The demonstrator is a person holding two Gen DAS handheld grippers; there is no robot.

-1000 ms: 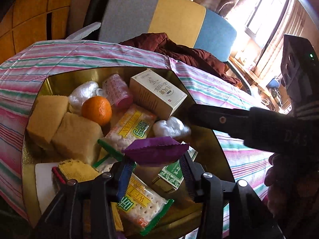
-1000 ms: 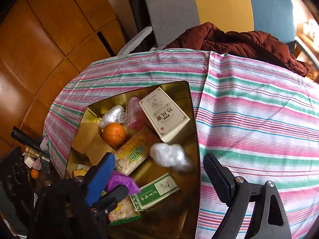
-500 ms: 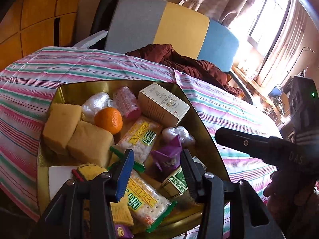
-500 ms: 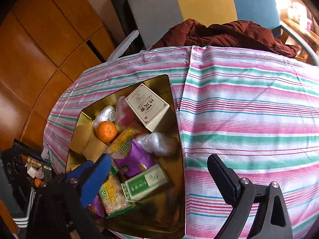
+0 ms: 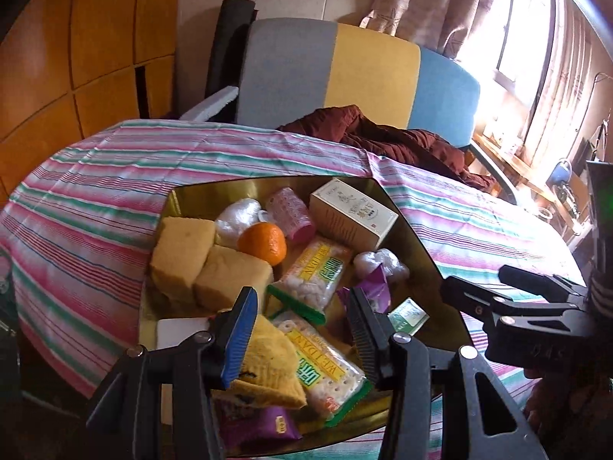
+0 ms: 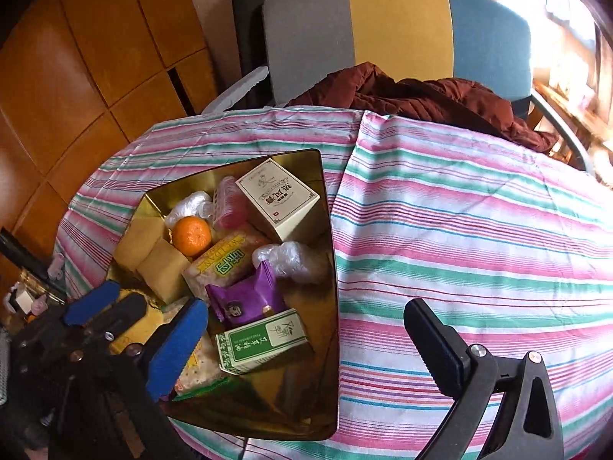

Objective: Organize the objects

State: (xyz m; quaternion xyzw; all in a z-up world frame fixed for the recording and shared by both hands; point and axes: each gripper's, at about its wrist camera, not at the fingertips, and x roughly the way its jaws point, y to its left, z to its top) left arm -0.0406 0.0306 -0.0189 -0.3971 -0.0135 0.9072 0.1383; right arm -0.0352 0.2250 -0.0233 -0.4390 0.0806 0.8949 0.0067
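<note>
Nearest, the left gripper is held wide and empty above a gold metal tray. The right gripper, likewise spread, holds nothing. A purple foil snack packet lies just ahead, nearer the left gripper, leaning against a green-and-white carton. Its full face is shown only by the right view.

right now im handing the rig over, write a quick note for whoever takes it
Left tool: open, empty, above the gold tray's near end.
Right tool: open, empty, over the tray's right edge and the striped cloth.
In the tray: purple packet, green box, cream box, orange, cracker packs, sponge cakes and more.
Done: everything in view is in the tray.
Left: nothing shows on the cloth; tidy inside the tray if needed.
</note>
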